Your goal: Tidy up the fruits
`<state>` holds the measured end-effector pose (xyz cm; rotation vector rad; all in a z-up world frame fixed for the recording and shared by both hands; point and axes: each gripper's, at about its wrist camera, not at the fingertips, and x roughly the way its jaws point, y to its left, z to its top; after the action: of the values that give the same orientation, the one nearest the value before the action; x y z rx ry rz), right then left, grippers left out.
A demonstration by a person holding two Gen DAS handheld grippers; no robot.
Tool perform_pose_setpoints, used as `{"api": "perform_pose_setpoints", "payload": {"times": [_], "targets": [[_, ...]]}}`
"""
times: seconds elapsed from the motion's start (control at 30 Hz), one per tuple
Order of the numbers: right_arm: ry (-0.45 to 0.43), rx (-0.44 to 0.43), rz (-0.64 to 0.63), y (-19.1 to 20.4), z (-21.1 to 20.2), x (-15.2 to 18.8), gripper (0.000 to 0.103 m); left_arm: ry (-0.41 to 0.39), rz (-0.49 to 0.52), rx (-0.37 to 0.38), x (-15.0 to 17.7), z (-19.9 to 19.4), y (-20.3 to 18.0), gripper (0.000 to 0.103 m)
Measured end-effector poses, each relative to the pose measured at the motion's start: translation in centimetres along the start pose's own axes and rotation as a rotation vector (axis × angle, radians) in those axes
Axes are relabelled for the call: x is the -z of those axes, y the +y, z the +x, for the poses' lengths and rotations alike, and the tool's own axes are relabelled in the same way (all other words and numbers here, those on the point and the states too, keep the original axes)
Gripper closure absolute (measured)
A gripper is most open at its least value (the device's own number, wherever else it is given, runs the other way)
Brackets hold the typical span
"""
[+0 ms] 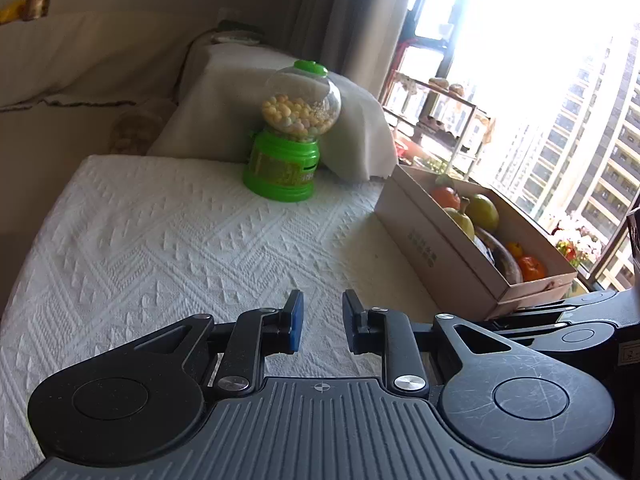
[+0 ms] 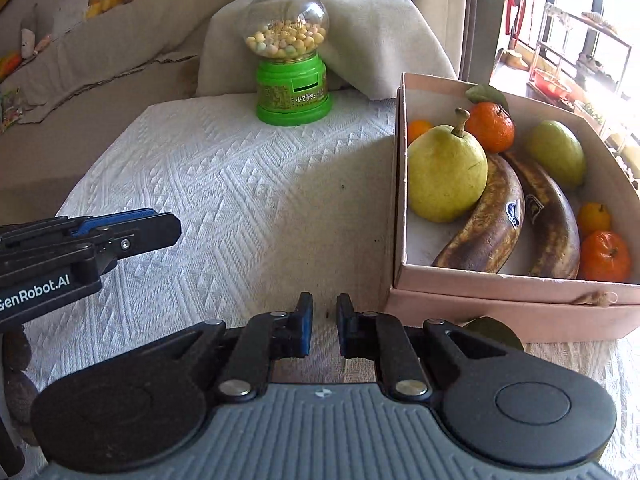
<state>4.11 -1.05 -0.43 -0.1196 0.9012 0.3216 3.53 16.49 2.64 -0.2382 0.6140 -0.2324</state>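
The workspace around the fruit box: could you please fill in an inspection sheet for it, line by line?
Surface: white textured cloth, no loose fruit seen on it.
Job's things: pink box at the right holds a pear, two browned bananas, a green fruit and several oranges.
Clutter: green candy dispenser stands upright at the far edge of the cloth; a leaf lies in front of the box.
Grippers: left gripper and right gripper both open, holding nothing.
Cables: nothing seen.
Surroundings: draped sofa behind, bright window to the right.
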Motion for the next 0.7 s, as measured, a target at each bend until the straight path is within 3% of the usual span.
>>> {"api": "perform_pose_setpoints", "payload": {"times": [0.17, 0.23, 0.33, 0.4, 0.53, 0.7], "targets": [[0.008, -0.037, -0.033, -0.4, -0.1, 0.0, 0.091, -0.012, -0.017, 0.012, 0.1, 0.0, 0.2, 0.079], [0.007, -0.072, -0.084, 0.6, -0.4, 0.3, 0.102, -0.016, -0.016, 0.010, 0.1, -0.1, 0.1, 0.079], [0.021, -0.298, -0.101, 1.0, -2.0, 0.8, 0.103, -0.023, -0.007, -0.014, 0.0, -0.5, -0.2, 0.079], [-0.025, -0.353, -0.149, 0.9, -4.2, 1.2, 0.103, -0.024, -0.011, -0.027, 0.0, -0.7, -0.2, 0.079], [-0.083, -0.282, -0.209, -0.2, -6.6, 1.4, 0.103, -0.022, -0.015, -0.030, -0.3, -0.6, -0.6, 0.079], [-0.084, -0.153, -0.250, -0.4, -4.2, 1.8, 0.098, -0.003, 0.021, -0.003, -0.1, -0.2, -2.0, 0.079]]}}
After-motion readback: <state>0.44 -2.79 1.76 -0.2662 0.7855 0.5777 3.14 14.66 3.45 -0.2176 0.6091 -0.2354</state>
